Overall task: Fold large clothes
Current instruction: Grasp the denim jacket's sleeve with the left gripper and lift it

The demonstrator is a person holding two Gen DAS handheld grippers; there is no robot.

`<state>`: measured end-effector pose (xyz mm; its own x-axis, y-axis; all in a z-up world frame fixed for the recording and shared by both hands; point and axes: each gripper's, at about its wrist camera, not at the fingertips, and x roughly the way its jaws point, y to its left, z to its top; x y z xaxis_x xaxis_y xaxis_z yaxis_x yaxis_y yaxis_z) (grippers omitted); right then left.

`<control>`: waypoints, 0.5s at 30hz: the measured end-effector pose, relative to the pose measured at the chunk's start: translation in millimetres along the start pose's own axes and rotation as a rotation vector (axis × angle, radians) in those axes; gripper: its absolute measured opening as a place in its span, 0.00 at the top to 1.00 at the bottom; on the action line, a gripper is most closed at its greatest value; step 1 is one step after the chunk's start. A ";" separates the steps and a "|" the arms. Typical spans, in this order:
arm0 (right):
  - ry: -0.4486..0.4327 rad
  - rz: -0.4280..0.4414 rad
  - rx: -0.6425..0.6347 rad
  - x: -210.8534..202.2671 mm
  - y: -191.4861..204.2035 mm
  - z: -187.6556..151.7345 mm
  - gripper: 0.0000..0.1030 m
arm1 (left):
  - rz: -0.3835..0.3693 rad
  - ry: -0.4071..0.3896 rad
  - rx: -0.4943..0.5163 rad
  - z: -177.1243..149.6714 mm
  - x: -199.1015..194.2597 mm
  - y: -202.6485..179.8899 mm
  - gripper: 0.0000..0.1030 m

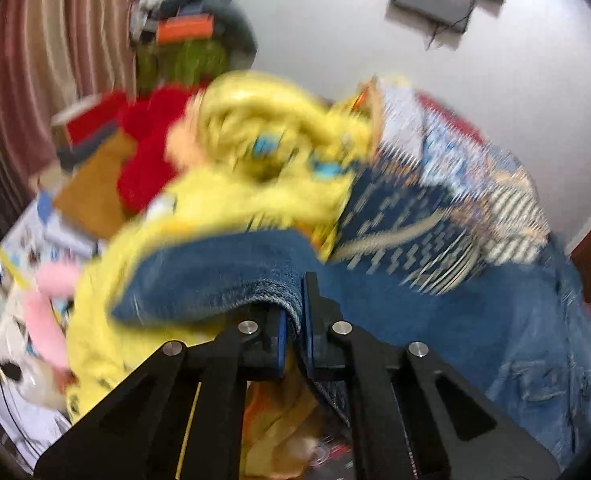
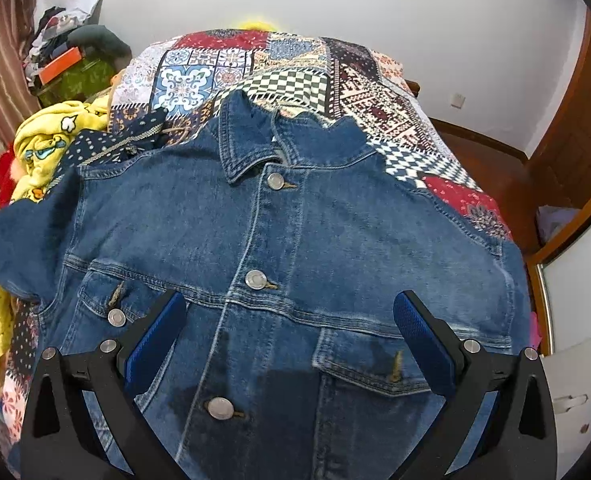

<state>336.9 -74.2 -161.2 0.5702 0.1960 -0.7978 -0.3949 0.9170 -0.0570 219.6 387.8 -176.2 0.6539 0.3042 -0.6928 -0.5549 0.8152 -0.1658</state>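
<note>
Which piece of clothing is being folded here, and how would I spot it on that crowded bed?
Start at the bed's patchwork quilt of red, blue and checkered squares. Spread flat across it, front up, is a blue denim jacket with silver metal buttons. Its left-hand sleeve is pinched in the left tongs; unlike the crumpled yellow cartoon-print fleece beside it, it is smooth, buttoned and collared.

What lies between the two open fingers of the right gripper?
In the right wrist view, the right gripper is open above the denim jacket; between its fingers lie the jacket's buttoned front placket and one silver button.
</note>
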 end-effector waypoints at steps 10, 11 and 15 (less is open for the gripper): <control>-0.059 -0.025 -0.029 -29.2 -29.9 2.6 0.00 | -0.171 -0.242 0.107 56.7 -75.8 -119.5 0.96; -0.065 -0.026 -0.032 -32.3 -33.2 2.0 0.00 | -0.199 -0.248 0.131 56.4 -79.7 -140.6 0.96; -0.093 -0.032 -0.033 -42.3 -47.0 -1.2 0.00 | -0.288 -0.243 0.204 42.8 -86.4 -200.5 0.96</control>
<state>330.5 -125.9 -125.5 0.6466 0.2000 -0.7361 -0.3985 0.9114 -0.1025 296.4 219.1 -53.0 0.8831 0.1372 -0.4486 -0.2345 0.9574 -0.1688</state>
